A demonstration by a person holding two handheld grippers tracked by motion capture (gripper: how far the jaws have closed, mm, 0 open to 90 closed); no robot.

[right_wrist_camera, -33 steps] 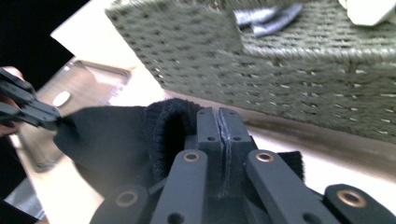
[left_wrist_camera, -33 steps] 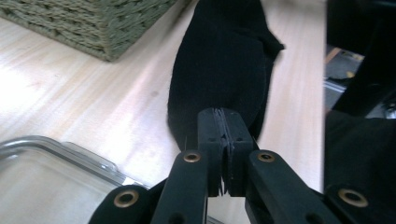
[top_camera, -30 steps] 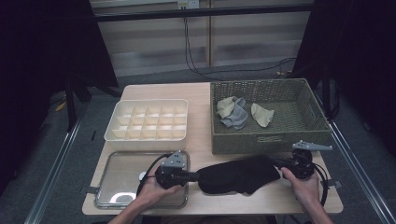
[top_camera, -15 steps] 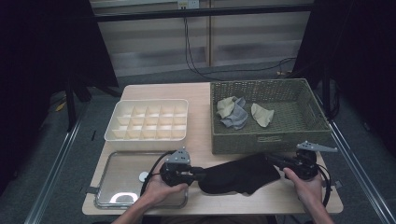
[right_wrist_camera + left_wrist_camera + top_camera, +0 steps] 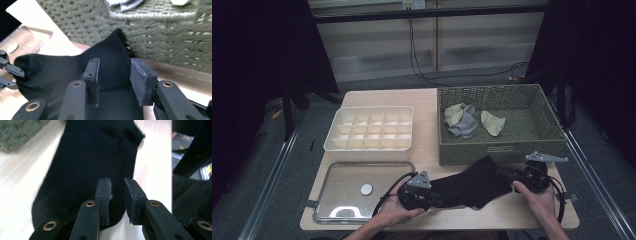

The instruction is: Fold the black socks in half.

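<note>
The wicker basket (image 5: 542, 142) holds three crumpled cloths (image 5: 462, 119); the divided tray (image 5: 368, 145) looks bare. A black sock (image 5: 472, 182) lies stretched along the table's (image 5: 427, 107) near edge, between the left gripper (image 5: 432, 196) and right gripper (image 5: 507, 175), both with jaws parted.

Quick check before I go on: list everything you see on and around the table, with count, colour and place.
Black sock: one, black, near edge of the table, stretched between both grippers.
Wicker basket: one, olive green, far right.
Socks in basket: three or so, beige and grey, count unsure.
Divided tray: one, cream, far left, compartments bare.
Metal tray: one, silver, near left.
Disc: one, white, in the metal tray.
Table: one, light wood.
Left gripper: black, jaws parted over the sock's end.
Right gripper: black, jaws parted astride the sock's ribbed end.
Hands: two, near edge.
</note>
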